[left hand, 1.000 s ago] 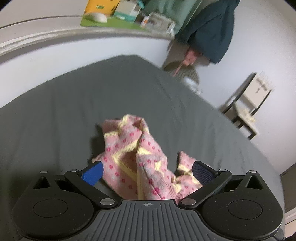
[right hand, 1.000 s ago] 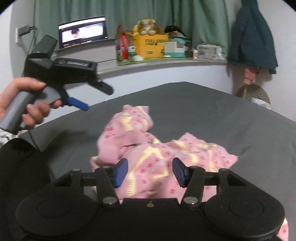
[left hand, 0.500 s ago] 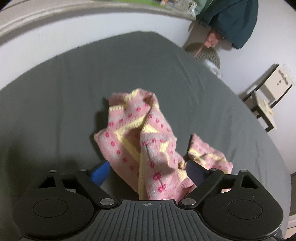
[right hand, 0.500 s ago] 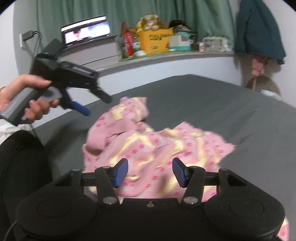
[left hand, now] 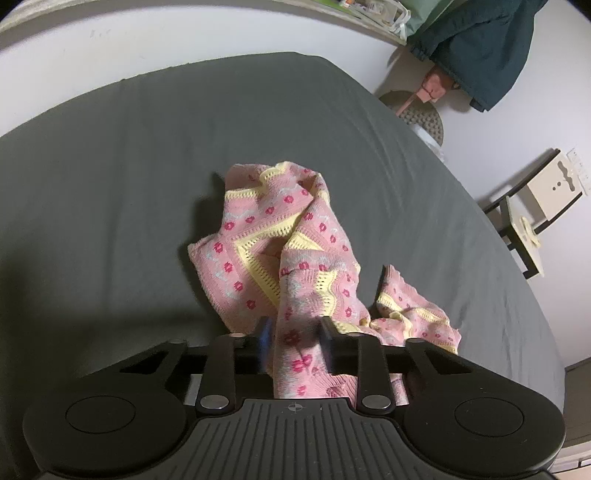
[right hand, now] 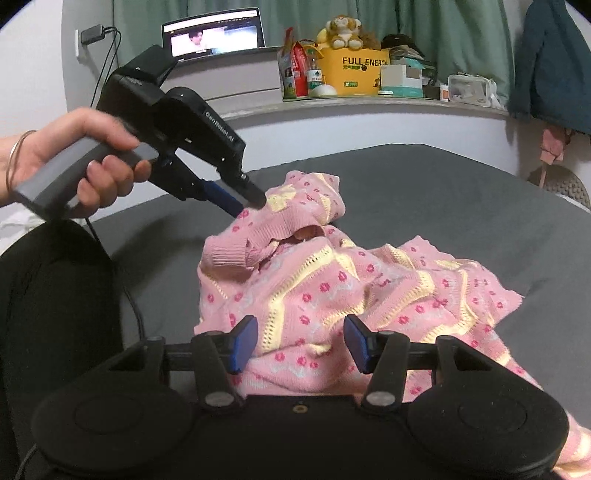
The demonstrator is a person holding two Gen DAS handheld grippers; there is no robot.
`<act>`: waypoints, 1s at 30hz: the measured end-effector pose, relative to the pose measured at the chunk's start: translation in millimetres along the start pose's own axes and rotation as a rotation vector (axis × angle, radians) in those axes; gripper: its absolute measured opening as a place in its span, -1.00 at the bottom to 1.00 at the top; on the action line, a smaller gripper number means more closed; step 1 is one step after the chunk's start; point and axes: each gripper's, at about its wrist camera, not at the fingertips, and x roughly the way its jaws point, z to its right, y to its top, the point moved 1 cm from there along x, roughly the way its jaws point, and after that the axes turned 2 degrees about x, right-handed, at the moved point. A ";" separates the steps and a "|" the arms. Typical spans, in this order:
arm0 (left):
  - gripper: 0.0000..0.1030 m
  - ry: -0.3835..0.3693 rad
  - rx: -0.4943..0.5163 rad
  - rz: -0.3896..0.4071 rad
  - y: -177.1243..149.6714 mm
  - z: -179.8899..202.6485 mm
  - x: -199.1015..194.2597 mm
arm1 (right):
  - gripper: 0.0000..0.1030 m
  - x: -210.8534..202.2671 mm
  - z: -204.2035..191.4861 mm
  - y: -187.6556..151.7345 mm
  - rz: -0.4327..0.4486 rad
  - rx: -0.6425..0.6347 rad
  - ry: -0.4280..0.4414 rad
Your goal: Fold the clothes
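Left wrist view
- sweater: the pink knit sweater point(left hand: 291, 258), yellow zigzags and little red flowers, sits crumpled in a heap around the middle of the bed point(left hand: 110, 177), which has a dark grey sheet
- left gripper: the left gripper point(left hand: 293, 341) has just been closing its jaws, and now they're clenched on a bunched fold of the sweater, fabric squeezed right between them
- background: dark teal jacket point(left hand: 480, 48) hanging on the wall top right, a small pale chair point(left hand: 532, 218) off the far side of the bed

Right wrist view
- right gripper: the right gripper point(right hand: 299, 345) has its jaws about half spread over the near edge of the sweater point(right hand: 351, 288); fabric lies between them, but I can't tell for sure if the pads are touching it, looks released to me
- left gripper again: seen from the side point(right hand: 251, 201), tips buried in the raised sleeve end of the sweater, held by a hand point(right hand: 81, 158) with a thin bangle on the wrist
- shelf stuff: a ledge point(right hand: 369, 107) behind the bed with a laptop point(right hand: 214, 37), a yellow box point(right hand: 351, 72) and a stuffed toy point(right hand: 343, 27) on top of that box
- near left: something black, probably the person's leg point(right hand: 55, 314)
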 end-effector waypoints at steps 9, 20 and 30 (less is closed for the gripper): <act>-0.87 0.013 -0.012 0.064 -2.5 -14.2 -12.8 | -0.84 14.2 -6.8 -2.3 0.005 0.055 -0.046; -0.87 -0.052 0.152 0.148 2.5 5.7 -50.6 | -0.88 -98.6 85.1 15.3 0.369 0.372 -0.463; -0.83 0.039 0.487 0.051 -21.2 61.6 -23.9 | -0.85 -50.6 111.3 -16.0 0.079 0.410 -0.579</act>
